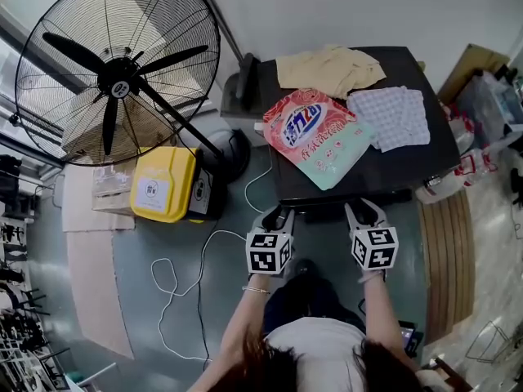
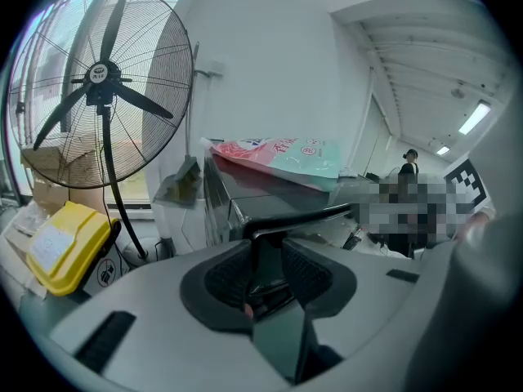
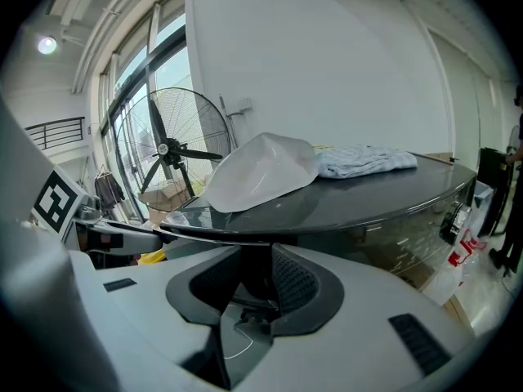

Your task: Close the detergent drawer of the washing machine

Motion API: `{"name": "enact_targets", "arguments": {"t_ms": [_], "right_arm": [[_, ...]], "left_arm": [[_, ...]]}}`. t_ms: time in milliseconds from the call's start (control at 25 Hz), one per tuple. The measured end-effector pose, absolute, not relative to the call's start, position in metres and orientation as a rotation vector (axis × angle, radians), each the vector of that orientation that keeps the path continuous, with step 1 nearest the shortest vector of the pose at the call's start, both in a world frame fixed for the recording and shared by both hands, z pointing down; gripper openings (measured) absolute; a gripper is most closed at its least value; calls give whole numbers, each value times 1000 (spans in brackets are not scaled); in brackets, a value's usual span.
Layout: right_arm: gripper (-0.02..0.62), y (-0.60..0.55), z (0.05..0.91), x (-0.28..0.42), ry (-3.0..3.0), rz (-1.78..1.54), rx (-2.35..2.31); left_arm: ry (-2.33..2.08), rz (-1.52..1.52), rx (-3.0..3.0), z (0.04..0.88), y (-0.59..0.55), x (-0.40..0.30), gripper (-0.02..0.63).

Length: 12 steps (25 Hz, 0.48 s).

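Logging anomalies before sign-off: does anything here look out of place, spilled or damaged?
A loose white cable snakes in loops across the floor beside the washing machine, which looks like a trip hazard. The detergent bag lies flat on the machine's top next to a checked cloth. Nothing looks spilled or damaged.

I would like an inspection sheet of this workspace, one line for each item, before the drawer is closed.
Surface: washing machine top, dark and glossy, partly covered.
Job's things: dark drawer juts out at the front edge, apparently not yet closed.
Clutter: detergent bag, beige cloth and checked cloth lie on the top.
Grippers: left gripper and right gripper at the front edge, fingers apart, nothing clearly held.
Cables: white cable runs down from the machine and loops on the floor.
Surroundings: standing fan, yellow box, a person far off in the left gripper view.
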State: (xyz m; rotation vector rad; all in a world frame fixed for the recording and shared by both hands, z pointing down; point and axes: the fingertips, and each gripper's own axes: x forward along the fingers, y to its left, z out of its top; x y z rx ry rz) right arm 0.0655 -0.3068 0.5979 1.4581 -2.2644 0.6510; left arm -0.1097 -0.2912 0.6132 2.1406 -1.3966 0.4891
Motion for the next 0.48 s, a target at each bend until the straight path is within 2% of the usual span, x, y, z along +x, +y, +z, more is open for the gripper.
{"name": "enact_targets", "arguments": {"t_ms": [480], "right_arm": [[138,-308,598,65,-2270,657,1462]], "left_arm": [[-1405,484,2127,613,-293,-110,127]]}}
